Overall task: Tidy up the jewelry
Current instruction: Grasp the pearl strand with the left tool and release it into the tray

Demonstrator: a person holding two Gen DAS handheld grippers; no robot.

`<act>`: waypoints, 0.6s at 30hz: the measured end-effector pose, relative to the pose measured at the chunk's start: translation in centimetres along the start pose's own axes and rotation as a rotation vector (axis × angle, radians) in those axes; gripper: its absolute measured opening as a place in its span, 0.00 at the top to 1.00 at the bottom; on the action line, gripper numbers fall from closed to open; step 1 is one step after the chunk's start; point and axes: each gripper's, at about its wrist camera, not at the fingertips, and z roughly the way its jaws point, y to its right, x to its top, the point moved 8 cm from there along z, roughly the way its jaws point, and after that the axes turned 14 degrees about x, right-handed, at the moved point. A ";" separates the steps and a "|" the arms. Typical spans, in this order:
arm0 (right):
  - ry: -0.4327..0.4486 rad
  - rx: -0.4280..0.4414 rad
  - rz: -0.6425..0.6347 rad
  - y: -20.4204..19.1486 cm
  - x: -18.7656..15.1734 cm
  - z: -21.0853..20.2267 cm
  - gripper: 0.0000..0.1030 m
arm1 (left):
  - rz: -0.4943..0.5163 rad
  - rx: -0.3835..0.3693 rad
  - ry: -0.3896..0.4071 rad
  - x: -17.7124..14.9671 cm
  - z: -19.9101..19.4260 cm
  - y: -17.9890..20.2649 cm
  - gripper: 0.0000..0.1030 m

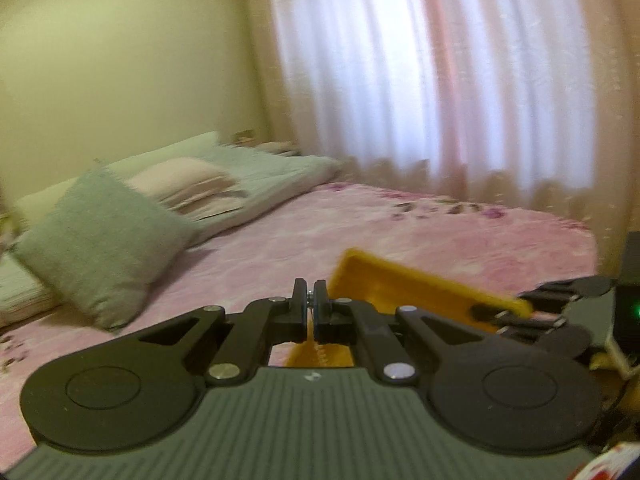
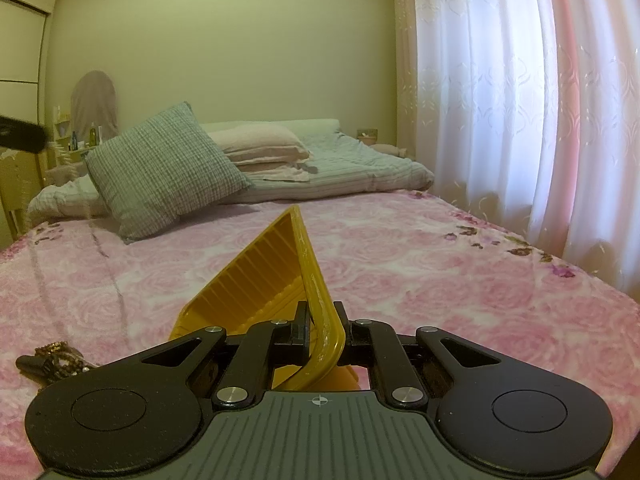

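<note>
Yellow tray: tilted, rim clamped by right gripper, presumably for loading. Left gripper: jaws pinching small metallic piece. Jewelry: near-left on bedspread.

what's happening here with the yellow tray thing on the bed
A person is working over a bed covered in a pink floral blanket, with tongs in each hand. The right tongs are clamped on the rim of a yellow ribbed tray, holding it tilted up off the blanket. The left tongs are pinched shut on something small and silvery. A brownish heap of jewelry lies on the blanket at the left.
</note>
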 end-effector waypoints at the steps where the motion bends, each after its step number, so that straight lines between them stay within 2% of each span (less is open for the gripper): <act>1: 0.001 0.001 -0.001 -0.1 0.0 0.0 0.90 | -0.001 -0.017 0.003 0.3 0.3 0.7 0.98; 5: 0.005 0.006 0.000 -0.2 0.0 0.0 0.90 | -0.003 -0.090 -0.001 0.9 1.6 3.2 0.98; 10: 0.007 0.006 0.011 0.2 0.0 0.0 0.90 | -0.010 -0.179 -0.060 -0.4 4.5 5.9 0.98; 13: 0.006 0.008 0.017 0.3 0.0 0.0 0.90 | -0.011 -0.212 -0.096 -1.4 6.2 7.0 0.98; 18: 0.006 0.008 0.022 0.3 0.0 0.0 0.90 | -0.016 -0.221 -0.140 -2.4 9.2 7.6 0.98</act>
